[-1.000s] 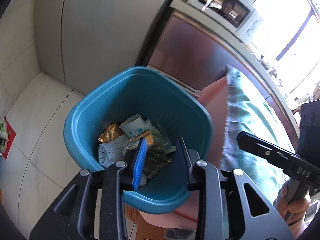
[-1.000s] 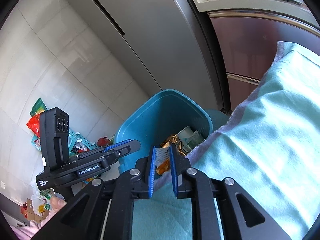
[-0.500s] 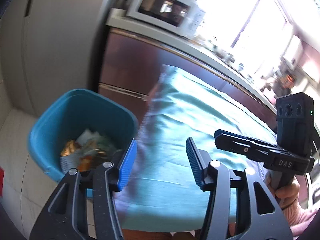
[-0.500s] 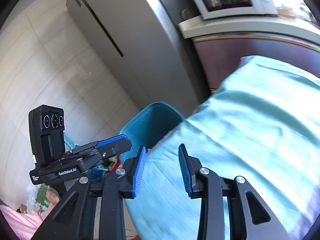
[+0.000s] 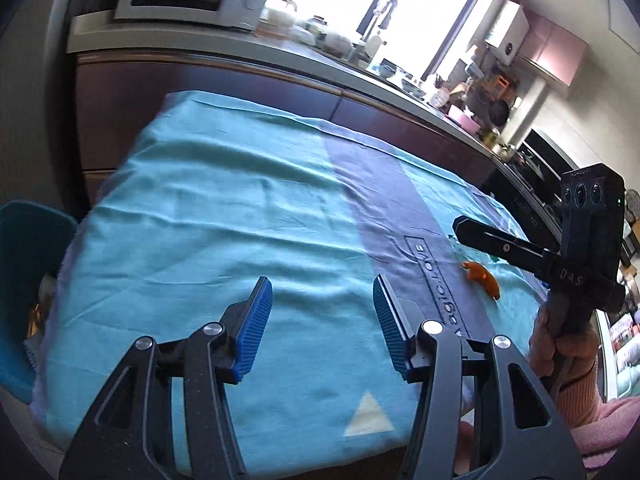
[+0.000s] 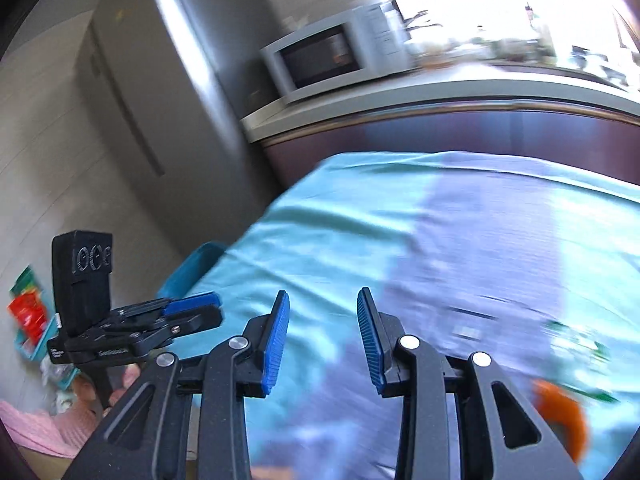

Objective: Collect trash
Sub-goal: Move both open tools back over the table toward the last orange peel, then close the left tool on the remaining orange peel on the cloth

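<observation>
Blue ribbed pads face each other across bare cloth on both tongs: the left gripper (image 5: 322, 322) stands about half open with nothing between its jaws, and the right gripper (image 6: 323, 340) is parted somewhat less, also empty, both sets of jaws having just been opening. Beneath them spreads the teal tablecloth (image 5: 208, 216) with its grey band (image 5: 384, 208), and in the left wrist view the remaining trash lies at about three o'clock from the left tongs: an orange peel (image 5: 482, 278) on the cloth just beyond the band, close under the right tool's black fingers. Its long axis runs from ten o'clock down to four o'clock, slightly curved, the lower end pointing toward the table's near edge. In the blurred right wrist view an orange piece (image 6: 560, 416) shows at four o'clock, with green scraps (image 6: 580, 344) I cannot identify beside it. The blue bin (image 5: 24, 264) sits off the table's edge at nine o'clock, some trash already inside. To take the peel well, I judge the right tongs should swing over it, roll so the pads straddle its short width across that diagonal, and descend lightly so the cloth is not pinched too.
</observation>
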The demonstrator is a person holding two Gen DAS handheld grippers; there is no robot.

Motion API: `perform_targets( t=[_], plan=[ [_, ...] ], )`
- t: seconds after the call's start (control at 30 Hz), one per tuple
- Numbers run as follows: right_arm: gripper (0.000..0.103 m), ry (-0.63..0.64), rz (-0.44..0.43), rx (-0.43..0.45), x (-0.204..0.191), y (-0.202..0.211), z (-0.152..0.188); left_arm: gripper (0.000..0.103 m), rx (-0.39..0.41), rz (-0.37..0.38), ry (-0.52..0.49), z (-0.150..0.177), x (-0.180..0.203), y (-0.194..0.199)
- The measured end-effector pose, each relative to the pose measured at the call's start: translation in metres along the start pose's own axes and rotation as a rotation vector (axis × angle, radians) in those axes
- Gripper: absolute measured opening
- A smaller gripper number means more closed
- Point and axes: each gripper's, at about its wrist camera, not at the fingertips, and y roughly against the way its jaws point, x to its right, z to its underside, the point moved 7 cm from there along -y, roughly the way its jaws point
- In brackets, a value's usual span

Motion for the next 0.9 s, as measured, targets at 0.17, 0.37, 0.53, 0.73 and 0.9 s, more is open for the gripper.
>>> perform_targets(
  t=[0.17, 0.37, 0.53, 0.73, 0.9],
  plan=[
    [0.038, -0.047, 0.142, 0.053, 0.05, 0.033, 0.011, 0.051, -0.055, 0.053, -0.07, 0.004, 0.048, -0.031],
    [0.044, -0.093, 0.238, 0.058, 0.103, 0.053, 0.026, 0.051, -0.107, 0.1, -0.128, 0.005, 0.089, -0.064],
    [0.055, -0.066, 0.265, 0.029, 0.116, 0.051, 0.038, 0.051, -0.141, 0.122, -0.174, 0.006, 0.117, -0.087],
    [0.055, -0.002, 0.297, -0.004, 0.117, 0.044, 0.048, 0.051, -0.181, 0.134, -0.222, 0.011, 0.143, -0.108],
    [0.05, -0.001, 0.304, 0.003, 0.124, 0.042, 0.047, 0.051, -0.199, 0.14, -0.255, 0.009, 0.159, -0.118]
  ],
)
